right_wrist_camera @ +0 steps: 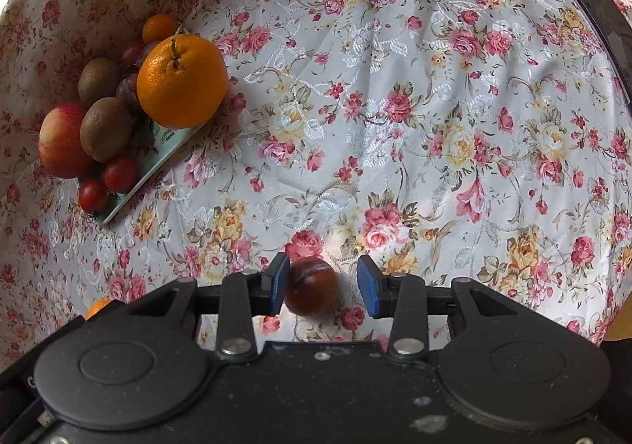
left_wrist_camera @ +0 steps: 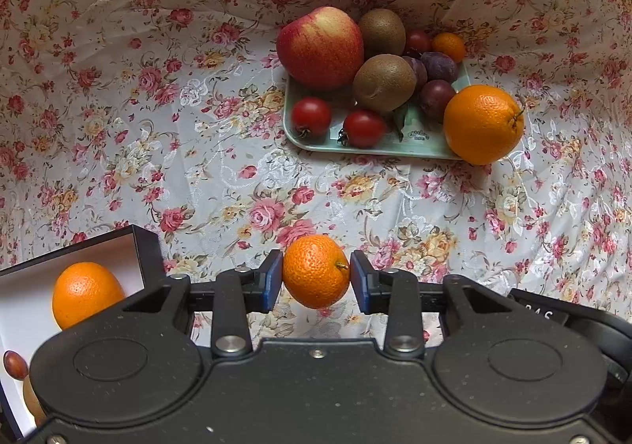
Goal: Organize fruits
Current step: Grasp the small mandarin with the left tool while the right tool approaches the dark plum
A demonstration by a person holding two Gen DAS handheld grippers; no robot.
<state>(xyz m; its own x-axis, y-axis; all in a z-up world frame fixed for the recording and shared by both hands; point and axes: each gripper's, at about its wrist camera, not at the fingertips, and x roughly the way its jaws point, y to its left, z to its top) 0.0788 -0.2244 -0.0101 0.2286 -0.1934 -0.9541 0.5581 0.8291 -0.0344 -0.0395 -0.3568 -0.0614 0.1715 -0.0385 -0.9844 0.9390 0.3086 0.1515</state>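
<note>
— While I hold my two grippers over the flowery cloth (left_wrist_camera: 221,175), what do you see around them?

— A green tray (left_wrist_camera: 410,145) sits far ahead. It holds an apple (left_wrist_camera: 320,47), two kiwis (left_wrist_camera: 384,82), dark plums (left_wrist_camera: 436,96), two tomatoes (left_wrist_camera: 311,116) and a tiny orange (left_wrist_camera: 449,46). A big orange (left_wrist_camera: 482,124) leans on the tray's corner. Nothing sits between the tray and me.

— And by my left side?

— A box (left_wrist_camera: 136,246) with a dark rim and white inside. An orange (left_wrist_camera: 87,294) lies in it.

— Where is my fruit?

— Your left gripper (left_wrist_camera: 316,280) is squeezing a small mandarin (left_wrist_camera: 316,276). Both blue pads (left_wrist_camera: 272,282) press its bumpy skin. It hangs just beside the box.

— And my right gripper (right_wrist_camera: 322,284)?

— It is open. A smooth, round, shiny plum (right_wrist_camera: 312,286) touches the left pad (right_wrist_camera: 278,282). The other pad is away from it. I cannot tell if the plum rests on the cloth.
</note>
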